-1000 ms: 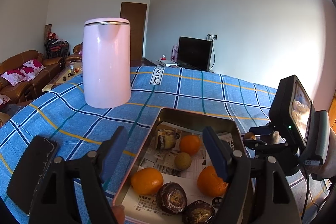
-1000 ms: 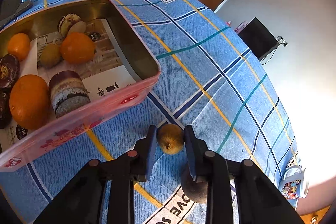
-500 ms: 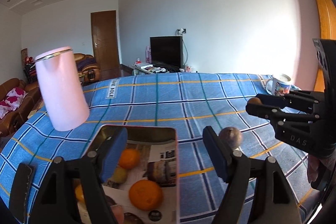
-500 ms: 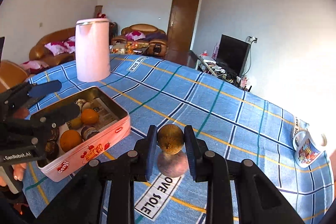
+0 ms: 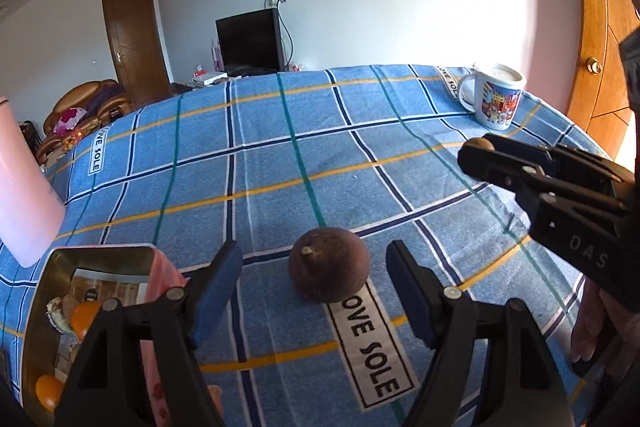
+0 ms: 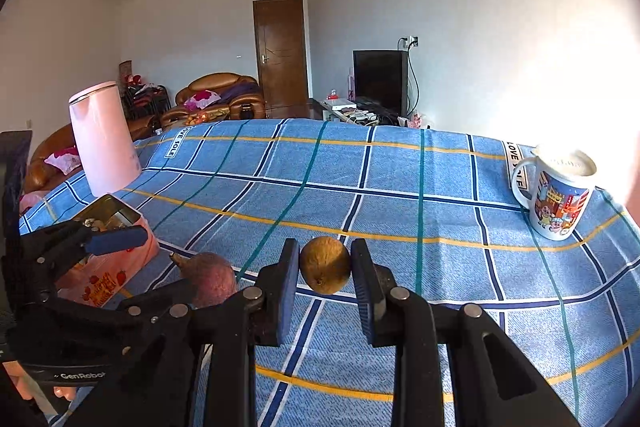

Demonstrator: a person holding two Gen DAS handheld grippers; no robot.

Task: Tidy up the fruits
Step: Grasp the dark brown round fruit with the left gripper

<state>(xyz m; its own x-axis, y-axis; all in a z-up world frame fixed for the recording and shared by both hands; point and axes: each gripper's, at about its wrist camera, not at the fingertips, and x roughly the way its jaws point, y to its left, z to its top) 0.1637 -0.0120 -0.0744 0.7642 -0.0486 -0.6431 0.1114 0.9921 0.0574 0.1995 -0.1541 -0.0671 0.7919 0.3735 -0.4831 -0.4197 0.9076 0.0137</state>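
At the bottom centre of the right wrist view, the right gripper (image 6: 325, 269) is closed on a small brown fruit (image 6: 325, 270), its blue pads pressed to the fruit's two sides and holding it clear of the blue checked tablecloth (image 6: 400, 179). In the left wrist view the same gripper enters from the right edge, with the brown fruit just showing at its tip.

Low in the left wrist view, the left gripper (image 5: 316, 277) stands with its jaws wide apart, holding nothing. A dark purple fruit (image 5: 328, 264) lies on the cloth between the two blue pads, touching neither, its stem end turned up and to the left. It rests at the top end of a white strip printed with letters (image 5: 366, 341).

In the lower left corner of that view sits a pink tin (image 5: 154, 267), open, with oranges (image 5: 84, 317) and other fruit inside on printed paper. A pink kettle (image 6: 104, 139) stands at the left of the right wrist view, beyond the tin. A picture mug (image 6: 558, 195) stands on the cloth at the right edge.
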